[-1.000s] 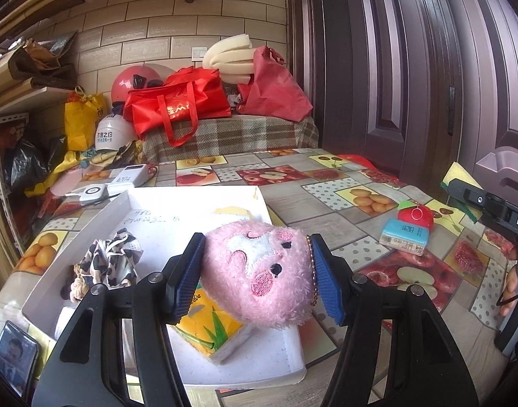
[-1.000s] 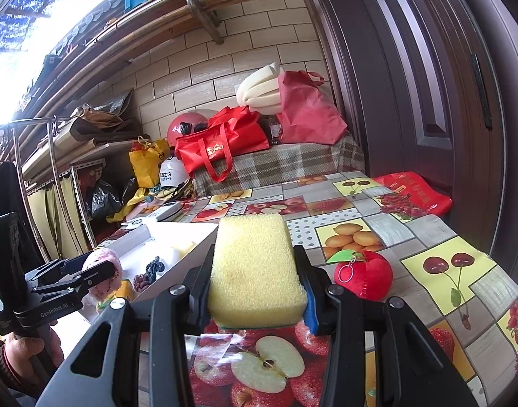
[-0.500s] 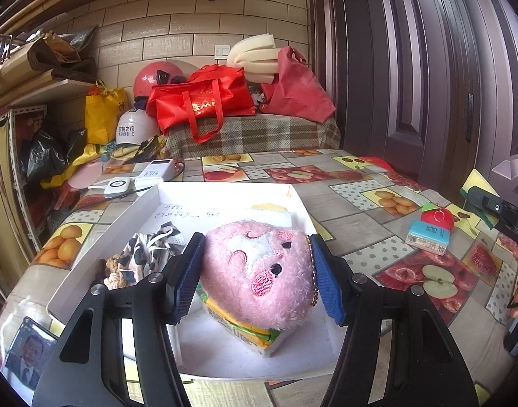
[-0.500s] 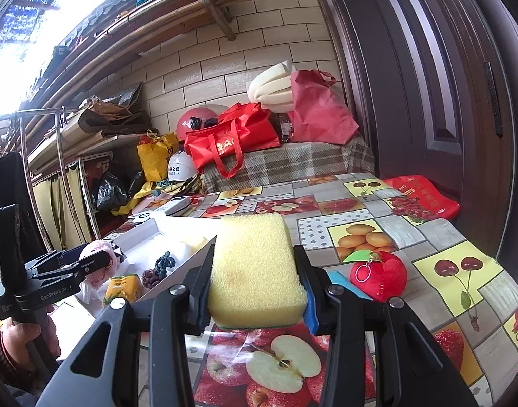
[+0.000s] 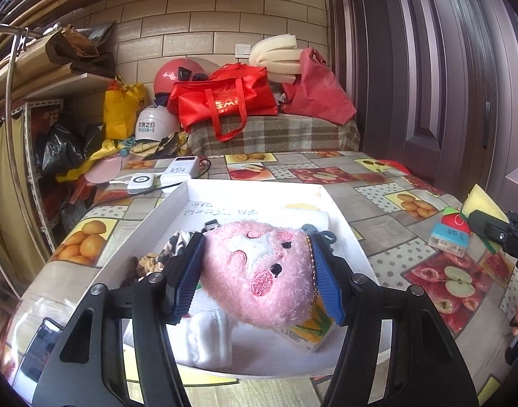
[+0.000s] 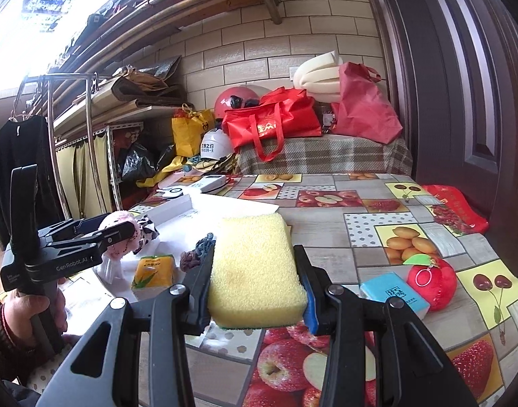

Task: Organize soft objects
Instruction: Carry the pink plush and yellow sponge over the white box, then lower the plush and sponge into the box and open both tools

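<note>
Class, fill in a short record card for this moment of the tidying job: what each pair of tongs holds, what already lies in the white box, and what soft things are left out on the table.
Left tongs: shut on pink plush toy, held over white box
Right tongs: shut on yellow sponge, above the table
In the box: cow-print scrunchie, yellow tissue pack, white cloth
Left on table: red plush apple, blue tissue pack
</note>
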